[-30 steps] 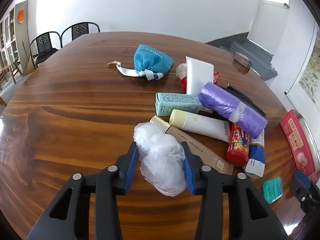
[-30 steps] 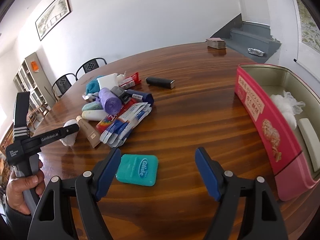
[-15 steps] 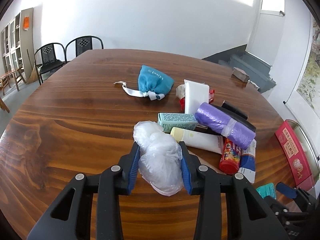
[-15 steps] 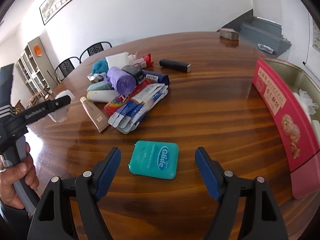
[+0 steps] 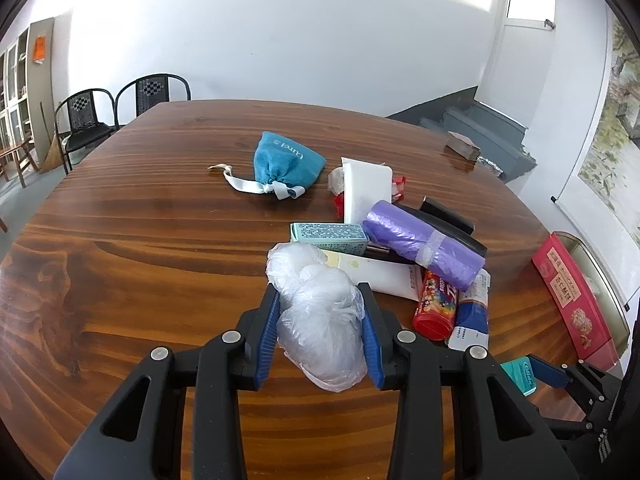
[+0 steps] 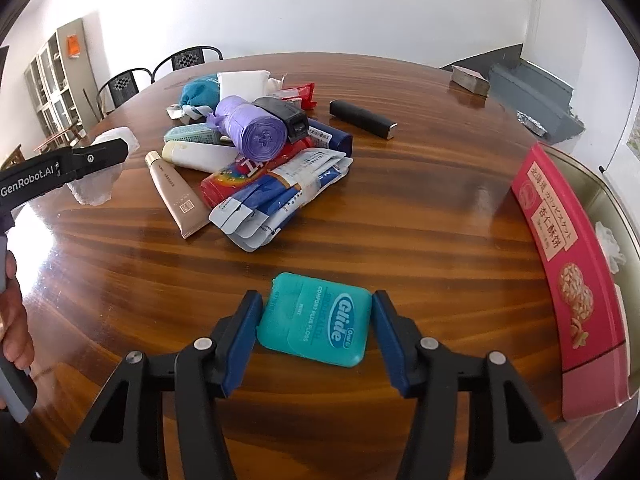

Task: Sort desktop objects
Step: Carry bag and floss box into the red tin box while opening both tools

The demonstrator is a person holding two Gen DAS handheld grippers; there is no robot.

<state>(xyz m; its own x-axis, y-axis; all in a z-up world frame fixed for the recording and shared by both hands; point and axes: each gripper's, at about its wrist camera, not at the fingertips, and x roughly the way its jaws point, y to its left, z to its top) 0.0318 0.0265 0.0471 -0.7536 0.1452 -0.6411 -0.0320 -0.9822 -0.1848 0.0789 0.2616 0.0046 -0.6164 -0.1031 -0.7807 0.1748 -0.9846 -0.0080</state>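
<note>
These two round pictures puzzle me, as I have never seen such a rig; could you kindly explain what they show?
A person holds a two-finger gripper in each hand; a fisheye camera on each looks along its fingers. The left view shows the left gripper shut on a white plastic bag. In the right view the right gripper has just been closing around a teal floss box that lies on the wooden table; whether its pads touch yet is unclear. A pile of tubes, packets and a purple roll lies farther off, a red tin at the right.
</note>
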